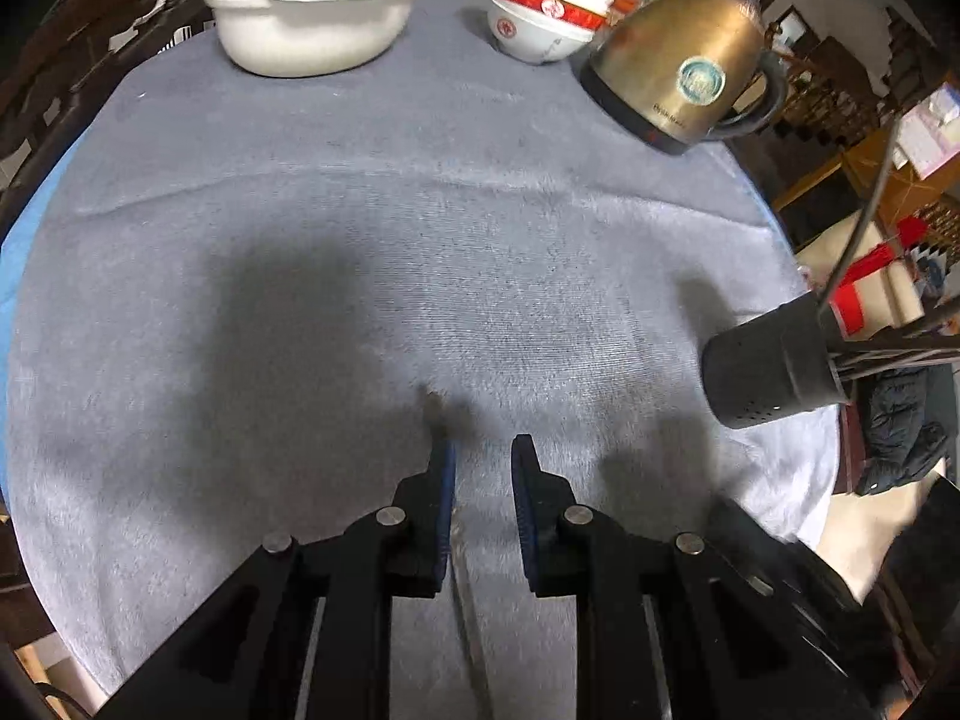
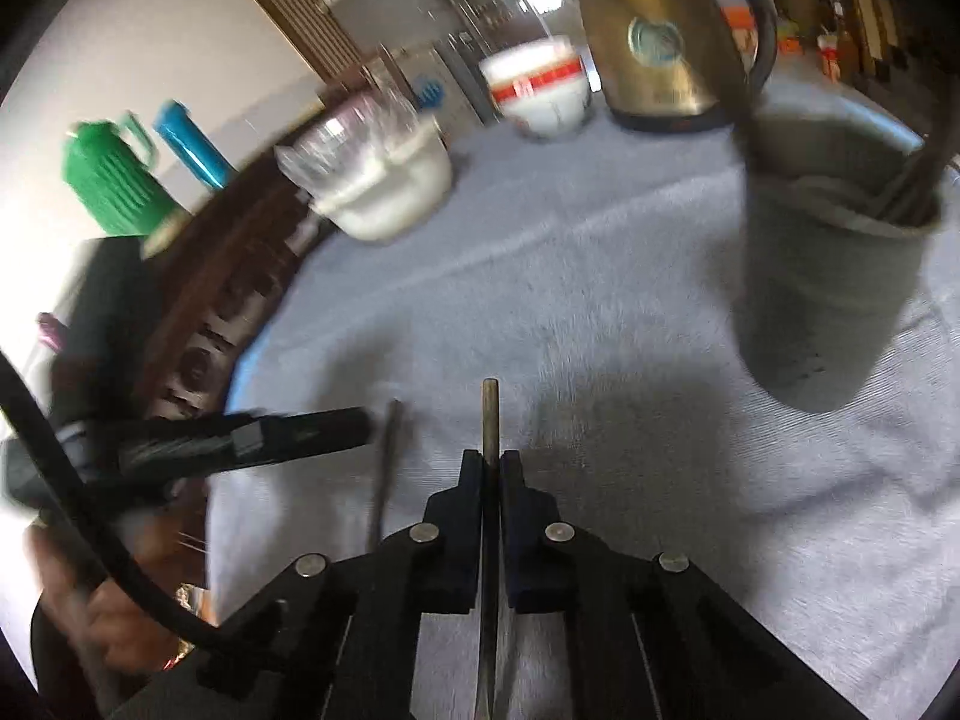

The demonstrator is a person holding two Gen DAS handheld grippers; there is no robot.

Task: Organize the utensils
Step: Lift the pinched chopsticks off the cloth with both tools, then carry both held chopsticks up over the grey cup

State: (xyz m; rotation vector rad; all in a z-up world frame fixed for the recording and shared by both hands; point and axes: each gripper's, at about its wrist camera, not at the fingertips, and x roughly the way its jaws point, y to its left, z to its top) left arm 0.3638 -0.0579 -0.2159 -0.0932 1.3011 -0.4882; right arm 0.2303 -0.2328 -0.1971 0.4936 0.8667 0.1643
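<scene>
My right gripper (image 2: 491, 457) is shut on a thin metal utensil handle (image 2: 490, 420) that sticks out ahead of the fingers, above the grey cloth. A grey utensil holder (image 2: 828, 276) with dark utensils in it stands ahead to the right; it also shows in the left wrist view (image 1: 774, 360) at the right. A second thin utensil (image 2: 384, 468) lies on the cloth by my left gripper (image 2: 360, 420). My left gripper (image 1: 483, 450) is open, low over the cloth, with that utensil (image 1: 465, 600) lying between and under its fingers.
A white basin (image 1: 306, 24) with plastic wrap, stacked red-and-white bowls (image 1: 543, 12) and a gold kettle (image 1: 678, 72) stand at the far side of the cloth-covered table (image 1: 360, 228). Green (image 2: 111, 180) and blue (image 2: 192, 141) flasks stand beyond the left edge.
</scene>
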